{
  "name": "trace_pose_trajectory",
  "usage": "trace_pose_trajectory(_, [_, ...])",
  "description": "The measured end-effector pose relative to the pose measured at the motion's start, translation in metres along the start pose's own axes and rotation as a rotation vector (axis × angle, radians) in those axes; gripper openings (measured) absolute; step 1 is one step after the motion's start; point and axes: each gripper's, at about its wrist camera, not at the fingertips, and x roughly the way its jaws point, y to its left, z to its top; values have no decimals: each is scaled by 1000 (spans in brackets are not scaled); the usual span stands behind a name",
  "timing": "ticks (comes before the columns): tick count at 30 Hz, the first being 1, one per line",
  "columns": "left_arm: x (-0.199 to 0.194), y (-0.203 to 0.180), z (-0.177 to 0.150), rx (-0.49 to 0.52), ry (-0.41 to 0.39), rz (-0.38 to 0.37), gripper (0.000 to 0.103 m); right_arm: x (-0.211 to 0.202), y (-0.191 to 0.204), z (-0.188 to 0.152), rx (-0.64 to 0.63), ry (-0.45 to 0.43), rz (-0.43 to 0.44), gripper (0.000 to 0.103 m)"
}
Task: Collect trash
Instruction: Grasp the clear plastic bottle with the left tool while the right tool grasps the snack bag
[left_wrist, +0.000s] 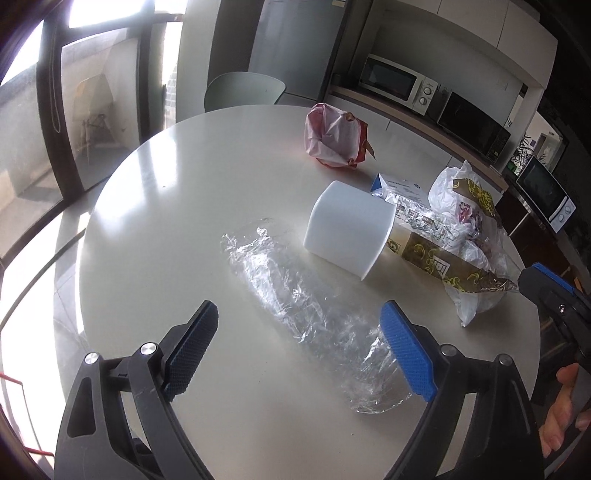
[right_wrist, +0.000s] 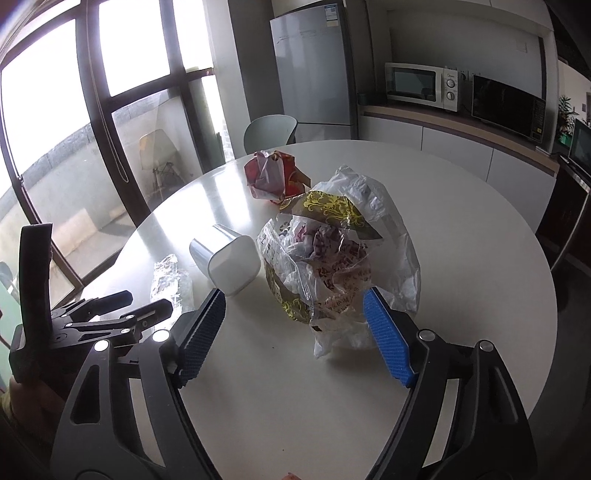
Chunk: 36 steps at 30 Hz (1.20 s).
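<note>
On the round white table (left_wrist: 192, 177) lies a crumpled clear plastic wrap (left_wrist: 310, 314); my left gripper (left_wrist: 299, 347) is open, its jaws on either side of the wrap's near end. A white bin (left_wrist: 347, 232) lies on its side behind it. My right gripper (right_wrist: 295, 332) is open, just in front of a heap of plastic bags and gold-patterned wrappers (right_wrist: 332, 258). A red and pink crumpled bag (right_wrist: 273, 177) sits farther back. The wrap (right_wrist: 170, 280) and the bin (right_wrist: 229, 266) also show in the right wrist view.
A blue and white carton (left_wrist: 395, 188) lies behind the bin. A green chair (right_wrist: 269, 133) stands at the table's far side, before a fridge (right_wrist: 314, 66). Microwaves (right_wrist: 421, 85) sit on a counter at right. Large windows are at left.
</note>
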Motion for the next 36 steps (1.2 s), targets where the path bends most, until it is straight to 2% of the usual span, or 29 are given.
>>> trace_pose_trajectory(3, [12,1,-1,-6,38,-7,88,16,-3,-1,5,26,-24,65])
trace_pose_trajectory(5, [16,1,-2,-7,55,-21,88,24,-7,-3,21,41,-9,60])
trace_pose_trajectory(7, [18,0,-2,-3,67,-32,87,30,-10,-6,29,55,-1,49])
trace_pose_trajectory(9, [18,-3,-1,8,70,-41,85,31,-11,-8,34,50,-3,31])
trace_pose_trajectory(10, [18,-5,-1,15,72,-46,83,31,-11,-8,33,48,-5,26])
trace_pose_trajectory(13, [25,-7,-4,15,97,-74,75,30,-8,-8,22,43,6,18])
trace_pose_trajectory(15, [25,-11,-6,36,83,-70,64,29,-4,-10,8,41,10,8])
trace_pose_trajectory(16, [24,-13,-6,42,82,-75,50,27,-3,-10,4,37,7,8])
trace_pose_trajectory(17, [23,-14,-7,40,82,-85,43,25,-2,-11,1,30,8,8])
trace_pose_trajectory(20, [16,-19,-8,59,59,-76,35,15,1,-10,-19,-2,4,6])
trace_pose_trajectory(27, [-10,-19,-5,67,-13,-91,31,-12,7,-3,-34,-88,10,5])
trace_pose_trajectory(36, [-40,-15,-13,76,-68,-114,30,-53,5,-14,-10,-167,7,5])
